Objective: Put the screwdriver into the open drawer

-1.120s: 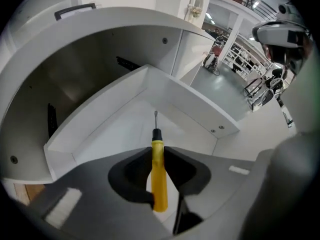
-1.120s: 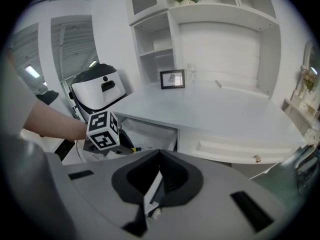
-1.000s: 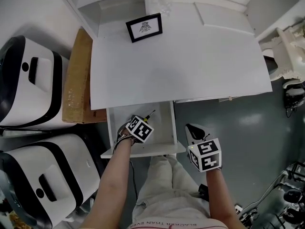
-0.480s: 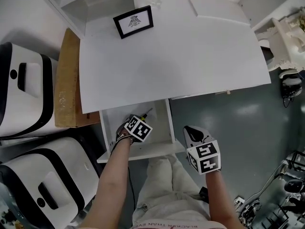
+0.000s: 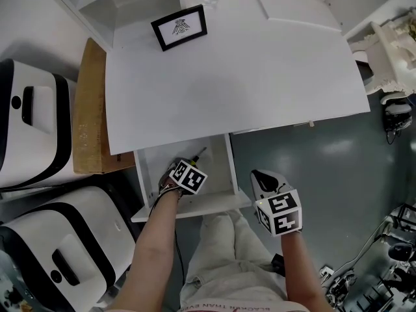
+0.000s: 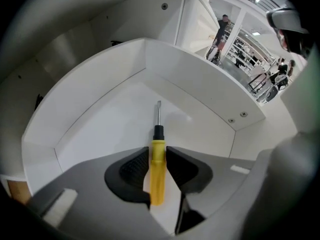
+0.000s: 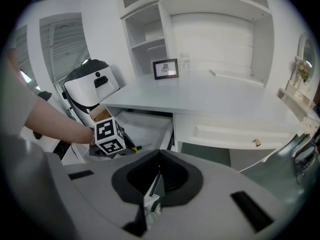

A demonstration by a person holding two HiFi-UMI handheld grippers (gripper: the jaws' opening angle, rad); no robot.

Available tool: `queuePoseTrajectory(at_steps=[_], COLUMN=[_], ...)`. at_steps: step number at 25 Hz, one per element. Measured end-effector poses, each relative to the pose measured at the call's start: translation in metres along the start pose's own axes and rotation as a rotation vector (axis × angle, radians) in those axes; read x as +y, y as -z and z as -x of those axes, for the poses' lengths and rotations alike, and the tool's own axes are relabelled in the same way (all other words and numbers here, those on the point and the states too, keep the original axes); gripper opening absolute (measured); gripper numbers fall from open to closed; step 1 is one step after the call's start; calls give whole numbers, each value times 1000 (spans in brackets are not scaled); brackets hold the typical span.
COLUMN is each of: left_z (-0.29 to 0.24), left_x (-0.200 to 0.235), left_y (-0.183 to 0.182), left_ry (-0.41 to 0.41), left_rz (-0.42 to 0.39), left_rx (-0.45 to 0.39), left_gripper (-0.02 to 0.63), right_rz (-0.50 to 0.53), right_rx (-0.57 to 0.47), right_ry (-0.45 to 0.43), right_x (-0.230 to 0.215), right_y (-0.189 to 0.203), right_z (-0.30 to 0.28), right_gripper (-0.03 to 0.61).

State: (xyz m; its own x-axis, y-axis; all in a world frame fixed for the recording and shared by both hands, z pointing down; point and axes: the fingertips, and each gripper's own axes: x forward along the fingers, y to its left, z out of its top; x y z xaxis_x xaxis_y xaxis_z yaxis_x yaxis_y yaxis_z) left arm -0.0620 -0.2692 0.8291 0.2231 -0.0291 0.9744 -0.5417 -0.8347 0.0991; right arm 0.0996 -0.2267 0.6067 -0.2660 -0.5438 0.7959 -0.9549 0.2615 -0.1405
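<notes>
The screwdriver (image 6: 157,169) has a yellow handle and a short dark shaft; its tip (image 5: 198,153) pokes out past the marker cube in the head view. My left gripper (image 6: 157,154) points steeply down into the open white drawer (image 5: 218,164), just above its floor (image 6: 115,129). Its jaws are opening, with the yellow handle still between the pads and touched on both sides. My right gripper (image 5: 263,177) hangs outside the drawer, to the right of its front corner. Its jaws (image 7: 159,176) are shut with nothing between them.
A white desk top (image 5: 234,77) with a framed picture (image 5: 179,27) lies above the drawer. A closed drawer with a small knob (image 5: 311,124) sits to the right. A cardboard box (image 5: 88,109) and white machines (image 5: 32,122) stand at the left. The person's legs are below the drawer front.
My left gripper has sunk a little deeper into the drawer with the screwdriver. The right gripper has stayed where it was.
</notes>
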Motion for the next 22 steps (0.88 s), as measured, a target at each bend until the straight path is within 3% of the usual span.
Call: queuePoseTrajectory(at_steps=[2,8,11,22], left_z=[0,-1,-3,12], left_x=[0,-3,-3,0], left_y=[1,1,1,9], left_ry=[9,25,34,29], left_rz=[29,63,84,56], left_rx=[4,-23,-27,11], left_gripper=[157,486,586,588], right_rz=[1,6,8,26], right_rx=[-2,-8,-8,-38], right_ry=[-3,-9,-8,-11], right_x=[1,3,3,8], right_y=[-1,-5,-6,-13], right_z=[0,-1,0,10], right_gripper=[5,5,5,5])
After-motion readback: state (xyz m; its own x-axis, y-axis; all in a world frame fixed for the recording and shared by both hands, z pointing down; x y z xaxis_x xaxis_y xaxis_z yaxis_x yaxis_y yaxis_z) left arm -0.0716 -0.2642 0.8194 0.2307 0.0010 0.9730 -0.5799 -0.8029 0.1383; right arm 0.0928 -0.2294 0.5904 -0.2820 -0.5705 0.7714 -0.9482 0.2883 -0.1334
